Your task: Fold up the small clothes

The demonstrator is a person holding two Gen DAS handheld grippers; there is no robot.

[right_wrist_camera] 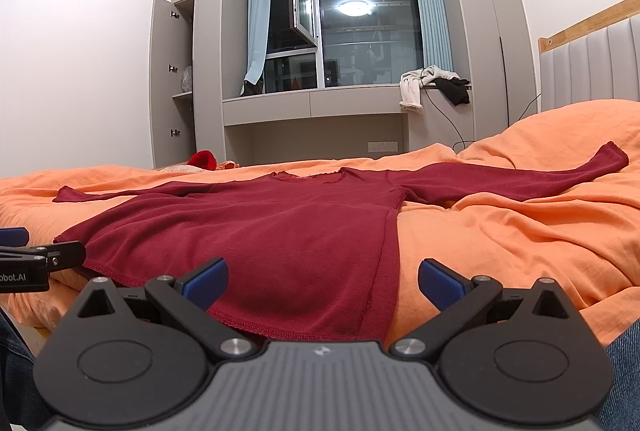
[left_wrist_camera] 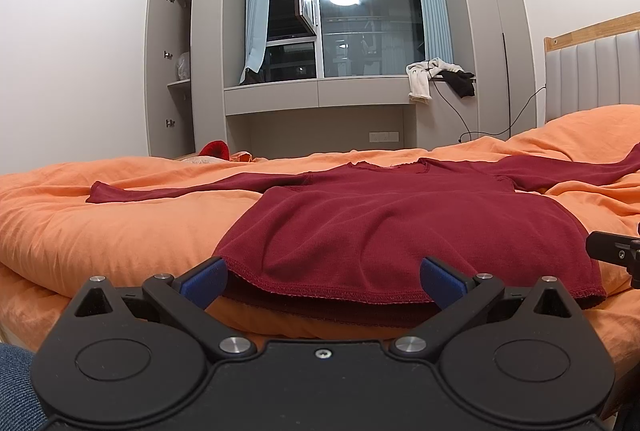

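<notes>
Your dark red long-sleeved knit top [left_wrist_camera: 360,215] lies spread flat on the rumpled orange duvet [left_wrist_camera: 100,231], straight ahead of both tools, hem nearest you and neckline at the far end. Left sleeve [left_wrist_camera: 168,189] reaches out to the left of your left gripper [left_wrist_camera: 324,281]; right sleeve [right_wrist_camera: 520,177] stretches away to the right of your right gripper [right_wrist_camera: 323,281]. No fold has been made: body flat, both sleeves fully out. So, by my reading, spreading is finished and all the folding remains, sleeves in first, then the body. Left gripper: jaws wide apart, holding nothing, poised at the hem's left part, blue pads [left_wrist_camera: 202,283] just short of the cloth edge; whether they touch it you can't tell from here. Right gripper: likewise wide apart and empty, sitting over the hem's right corner, side seam running between its fingers. More clothes, white and black [left_wrist_camera: 436,79], hang on the window ledge far ahead, beyond the bed.
</notes>
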